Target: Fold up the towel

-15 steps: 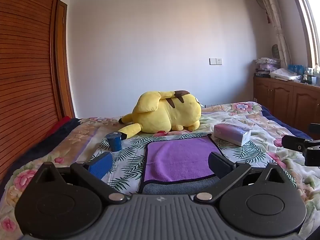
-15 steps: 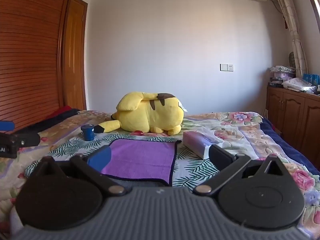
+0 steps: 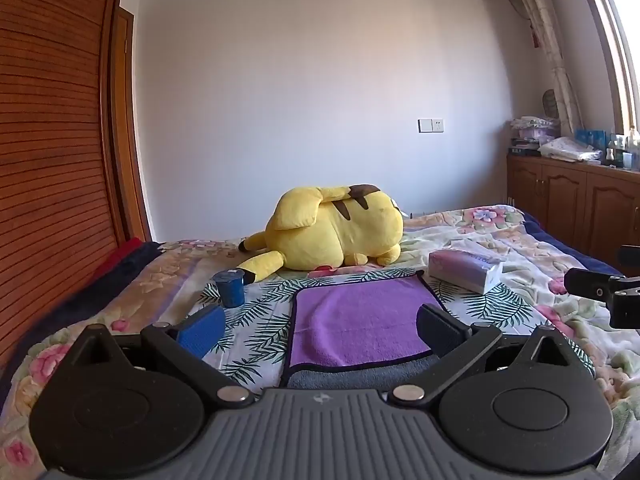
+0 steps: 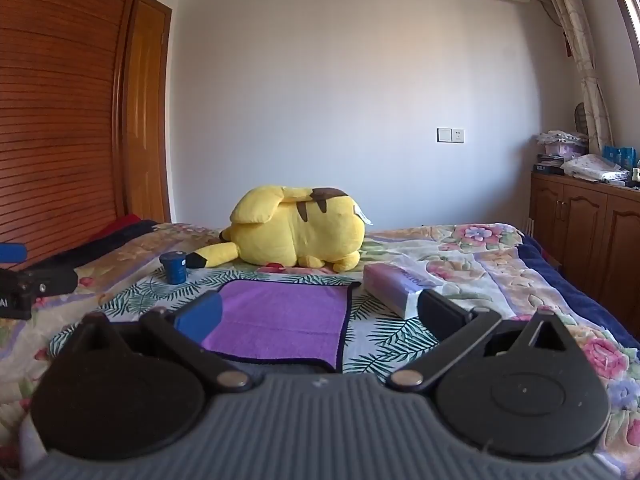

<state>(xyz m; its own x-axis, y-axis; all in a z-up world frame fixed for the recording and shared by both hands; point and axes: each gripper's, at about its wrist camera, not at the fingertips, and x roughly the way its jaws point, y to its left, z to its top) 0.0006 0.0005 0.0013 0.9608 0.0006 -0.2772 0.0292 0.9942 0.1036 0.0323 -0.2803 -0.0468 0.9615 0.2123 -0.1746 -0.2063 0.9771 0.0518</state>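
A purple towel (image 3: 360,318) with a dark border lies flat on the bed, its grey underside showing along the near edge. It also shows in the right wrist view (image 4: 280,322). My left gripper (image 3: 320,330) is open and empty, hovering just before the towel's near edge. My right gripper (image 4: 316,316) is open and empty, a little to the right of the towel's near side. Each gripper shows at the edge of the other's view: the right gripper (image 3: 600,292), the left gripper (image 4: 24,284).
A yellow plush toy (image 3: 340,232) lies behind the towel. A blue cup (image 3: 229,288) stands at its left, a tissue pack (image 3: 466,270) at its right. The floral bedspread (image 3: 520,240) covers the bed. A wooden wardrobe (image 3: 48,160) stands left, cabinets (image 3: 580,200) right.
Both grippers have shifted only slightly; the towel and the other things lie as before.
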